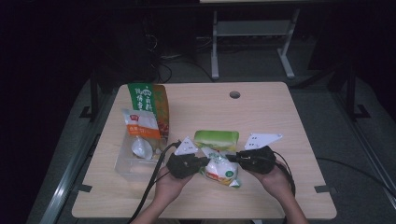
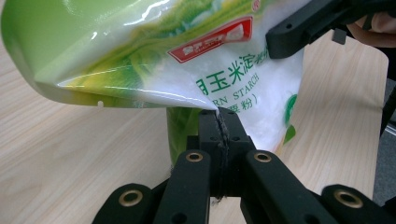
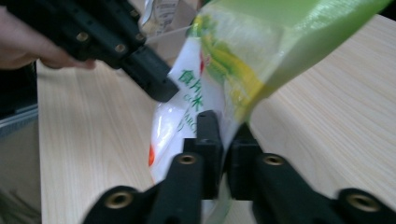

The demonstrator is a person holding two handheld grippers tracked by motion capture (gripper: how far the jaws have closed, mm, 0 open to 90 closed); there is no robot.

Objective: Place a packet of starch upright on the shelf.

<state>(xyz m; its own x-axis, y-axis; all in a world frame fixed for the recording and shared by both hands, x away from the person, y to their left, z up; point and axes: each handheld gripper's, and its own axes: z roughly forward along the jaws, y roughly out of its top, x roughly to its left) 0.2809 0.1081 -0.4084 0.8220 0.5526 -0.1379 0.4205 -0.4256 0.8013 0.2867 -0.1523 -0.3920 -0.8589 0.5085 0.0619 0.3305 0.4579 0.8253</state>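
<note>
The left claw (image 1: pixel 205 162) is clamped on the edge of the corn starch bag (image 1: pixel 221 169), its two black jaws pressed together with only the thin film of the bag's seam between them, as the left gripper view shows (image 2: pixel 219 122). The right claw (image 1: pixel 232 158) grips the same bag from the opposite side; in the right gripper view (image 3: pixel 224 135) the bag's edge runs down between its jaws, which stand a little apart around the film. The bag (image 2: pixel 187 60) hangs between the two claws, just above the desk (image 1: pixel 261 112), its green top end tilted away from the person and its white body with red label toward them. Beyond the claws, just behind the bag, a green packet (image 1: pixel 216 139) lies flat on the desk. Off to the left claw's outer side stands a clear plastic bin (image 1: pixel 133 163) holding a white pouch (image 1: pixel 140 125) and a tall green-and-orange bag (image 1: pixel 150 103).
</note>
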